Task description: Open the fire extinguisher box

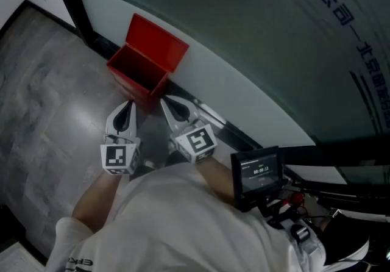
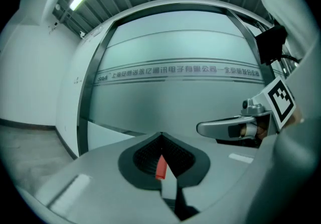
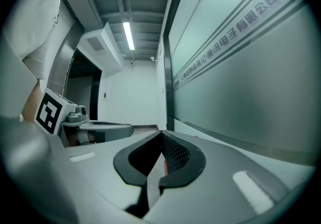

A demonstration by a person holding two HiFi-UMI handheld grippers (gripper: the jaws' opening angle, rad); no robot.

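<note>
Head view shows red box (image 1: pixel 146 60) on grey floor (image 1: pixel 55 88) by glass wall (image 1: pixel 244 33).

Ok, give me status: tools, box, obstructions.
Left tool and right tool both shut, empty. Fire extinguisher box open, lid raised. Nothing between tools and box.

Floor (image 1: pixel 55 82): grey, marbled stone-look surface with a soft sheen, seams faintly visible, bounded at the far edge by a dark skirting strip (image 1: pixel 85 33) under a pale wall (image 1: pixel 201 75).

Standing on it: one red box (image 1: pixel 139 74), rectangular, set close against the foot of the wall. Its lid (image 1: pixel 157 42) is raised and tilted back towards the wall, leaving the red interior open to view.
</note>
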